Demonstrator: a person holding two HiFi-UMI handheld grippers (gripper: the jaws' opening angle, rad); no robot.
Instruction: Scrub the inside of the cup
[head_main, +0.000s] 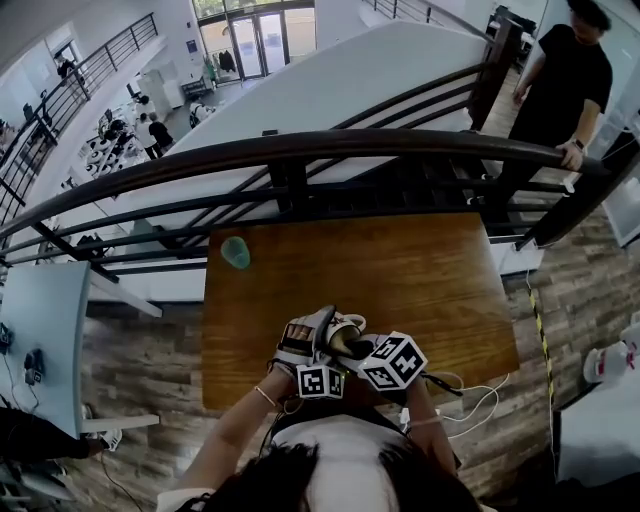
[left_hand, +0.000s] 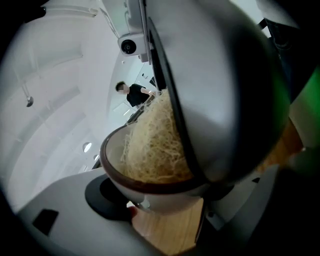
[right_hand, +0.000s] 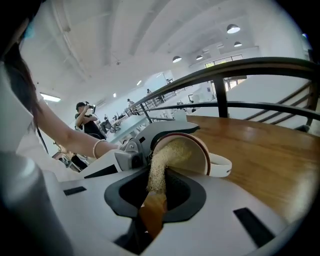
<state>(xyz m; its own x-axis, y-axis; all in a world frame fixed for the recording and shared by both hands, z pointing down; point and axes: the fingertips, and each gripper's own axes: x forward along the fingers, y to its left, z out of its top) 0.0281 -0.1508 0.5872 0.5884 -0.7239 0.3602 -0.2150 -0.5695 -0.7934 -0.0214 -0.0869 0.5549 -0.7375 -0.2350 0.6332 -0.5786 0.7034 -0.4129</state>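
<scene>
- Head view: worked over the near edge of the wooden table (head_main: 400, 280), with both tools drawn in close to the body, probably for steadier control.
- Clamped the cup (head_main: 345, 326) by its wall in the left gripper (head_main: 318, 342), jaws closed on it, seemingly clear of the tabletop.
- Tipped the cup's brown-rimmed mouth toward the right gripper (right_hand: 155, 197), so the tool could enter straight on.
- Pinched the scrubber (right_hand: 167, 160) by its wooden handle (right_hand: 152, 217), jaws narrow and tight around it.
- Pushed the fibrous head well inside the cup, against the inner wall and filling much of the opening.
- Turned the cup's loop handle (right_hand: 220, 165) to the side away from both sets of jaws, out of the scrubber's path.
- Left a small teal object (head_main: 236, 252) at the table's far left, well apart from the work.
- Judged as mid-scrub, with the inside being worked, not yet finished.
</scene>
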